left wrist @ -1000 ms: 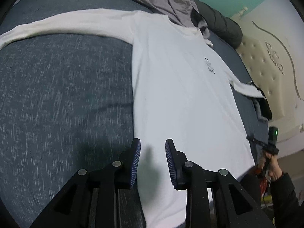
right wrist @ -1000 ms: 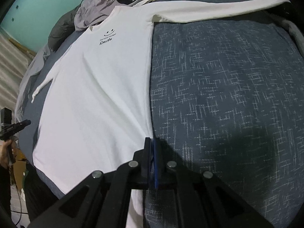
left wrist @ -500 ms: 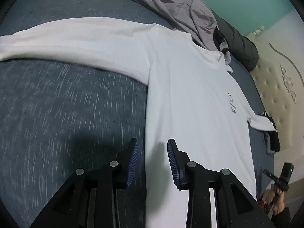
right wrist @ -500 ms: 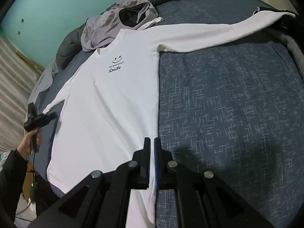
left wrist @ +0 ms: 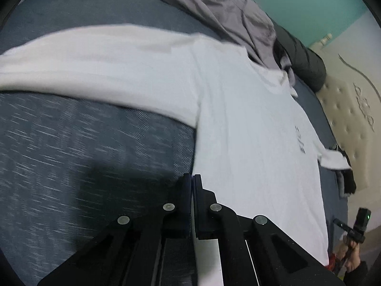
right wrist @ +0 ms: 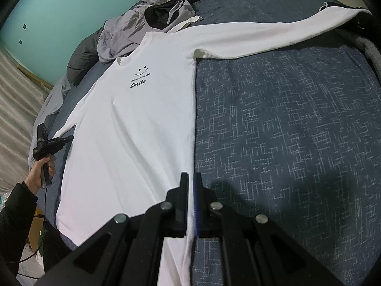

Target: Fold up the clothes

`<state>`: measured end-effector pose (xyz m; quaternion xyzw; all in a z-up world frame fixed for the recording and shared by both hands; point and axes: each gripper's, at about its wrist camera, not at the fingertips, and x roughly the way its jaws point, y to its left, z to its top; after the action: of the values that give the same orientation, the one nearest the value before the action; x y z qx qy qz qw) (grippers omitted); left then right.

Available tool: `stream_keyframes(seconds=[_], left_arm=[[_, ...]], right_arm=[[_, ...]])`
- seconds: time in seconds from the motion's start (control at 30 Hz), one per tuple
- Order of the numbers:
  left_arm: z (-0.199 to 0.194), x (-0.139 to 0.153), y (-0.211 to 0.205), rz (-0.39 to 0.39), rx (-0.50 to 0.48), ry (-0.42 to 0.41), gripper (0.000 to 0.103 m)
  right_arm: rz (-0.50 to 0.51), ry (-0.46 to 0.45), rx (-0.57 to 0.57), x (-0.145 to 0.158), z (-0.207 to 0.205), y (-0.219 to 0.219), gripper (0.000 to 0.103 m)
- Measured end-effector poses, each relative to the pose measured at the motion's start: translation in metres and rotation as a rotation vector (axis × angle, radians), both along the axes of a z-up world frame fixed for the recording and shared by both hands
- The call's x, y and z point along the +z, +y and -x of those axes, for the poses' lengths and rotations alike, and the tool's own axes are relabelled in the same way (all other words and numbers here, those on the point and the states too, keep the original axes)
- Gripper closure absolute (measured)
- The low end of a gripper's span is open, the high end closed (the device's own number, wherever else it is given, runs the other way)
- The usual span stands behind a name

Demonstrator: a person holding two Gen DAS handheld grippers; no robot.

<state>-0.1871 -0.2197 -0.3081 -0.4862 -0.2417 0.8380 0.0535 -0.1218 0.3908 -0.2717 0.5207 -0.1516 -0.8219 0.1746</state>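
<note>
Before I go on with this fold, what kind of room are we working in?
Most likely a bedroom. The white long-sleeve shirt lies spread on a bed with a dark blue patterned cover, a cream tufted headboard stands at one end, and a grey jacket is heaped near the teal wall.

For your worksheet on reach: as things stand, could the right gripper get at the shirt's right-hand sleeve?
Probably yes. The sleeve lies flat and uncovered across the blanket, with nothing between it and the right gripper. But that gripper looks shut on the shirt side edge, so it would have to let go first.
</note>
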Motion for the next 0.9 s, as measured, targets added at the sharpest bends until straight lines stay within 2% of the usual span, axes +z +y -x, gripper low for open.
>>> stream_keyframes(seconds=[0.13, 0.27, 0.43, 0.47, 0.57, 0.6, 0.67, 0.73, 0.9], left_arm=[[0.004, -0.003, 0.000, 0.034, -0.014, -0.023, 0.102], [0.005, -0.010, 0.003, 0.035, -0.006, -0.041, 0.102], [-0.003, -0.001, 0.006, 0.041, 0.001, -0.022, 0.100], [-0.006, 0.003, 0.010, 0.046, -0.001, -0.010, 0.098], [-0.015, 0.016, 0.021, 0.063, -0.008, 0.024, 0.081], [-0.018, 0.020, 0.025, 0.069, -0.010, 0.035, 0.081], [-0.023, 0.028, 0.036, 0.071, -0.018, 0.057, 0.081], [-0.026, 0.030, 0.055, 0.057, -0.042, 0.071, 0.080], [-0.028, 0.024, 0.094, 0.068, -0.087, 0.088, 0.077]], right_arm=[[-0.007, 0.002, 0.005, 0.000, 0.001, -0.003, 0.100], [-0.009, -0.004, -0.004, -0.002, 0.002, -0.004, 0.100], [-0.012, -0.004, -0.013, -0.003, 0.005, -0.002, 0.100], [-0.011, -0.004, -0.016, -0.002, 0.007, -0.001, 0.100], [-0.007, -0.002, -0.028, -0.001, 0.018, -0.001, 0.099], [-0.003, -0.002, -0.033, -0.001, 0.023, -0.001, 0.098], [0.004, -0.002, -0.040, 0.000, 0.038, -0.005, 0.093], [-0.012, -0.005, -0.039, -0.001, 0.052, -0.011, 0.080], [-0.055, -0.011, -0.023, -0.004, 0.093, -0.030, 0.079]])
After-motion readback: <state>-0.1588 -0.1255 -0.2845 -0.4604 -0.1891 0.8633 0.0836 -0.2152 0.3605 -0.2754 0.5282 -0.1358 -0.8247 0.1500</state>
